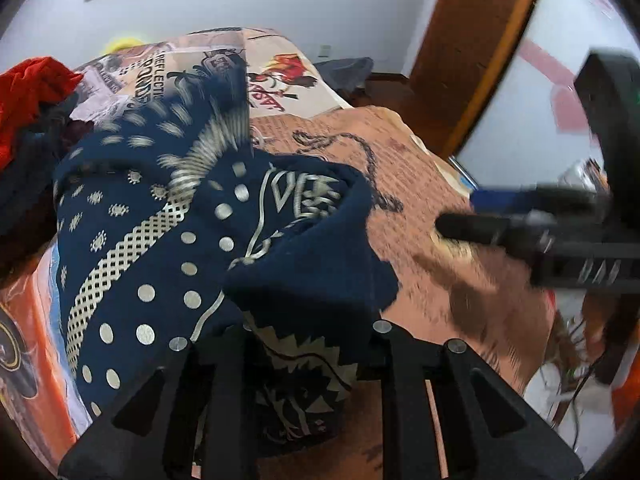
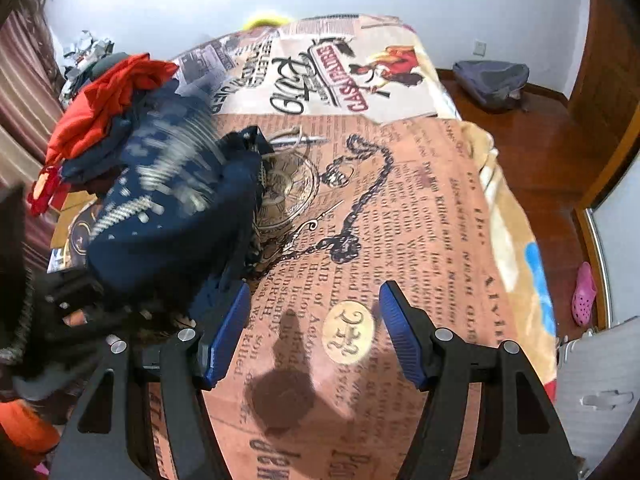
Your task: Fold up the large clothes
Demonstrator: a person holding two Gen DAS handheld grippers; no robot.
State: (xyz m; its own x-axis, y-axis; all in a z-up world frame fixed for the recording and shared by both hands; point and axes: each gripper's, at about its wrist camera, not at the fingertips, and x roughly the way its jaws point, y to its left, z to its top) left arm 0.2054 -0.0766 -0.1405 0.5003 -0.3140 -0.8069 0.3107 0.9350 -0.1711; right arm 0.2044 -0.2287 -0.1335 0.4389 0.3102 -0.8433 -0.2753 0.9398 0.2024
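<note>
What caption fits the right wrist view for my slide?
Open right tongs hover over the newspaper-print bedspread, beside a bunched navy patterned garment.

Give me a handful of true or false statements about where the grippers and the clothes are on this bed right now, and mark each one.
1. The left gripper is closed on the navy patterned garment. True.
2. The right gripper is clamped on a fold of cloth. False: its jaws stand wide apart with nothing between them, above the newspaper-print blanket.
3. A red garment lies on top of the clothes pile at the far left of the bed. True.
4. The navy patterned garment is spread flat across the bed. False: it is bunched up in a heap.
5. A pink shoe sits on the floor to the right of the bed. True.
</note>
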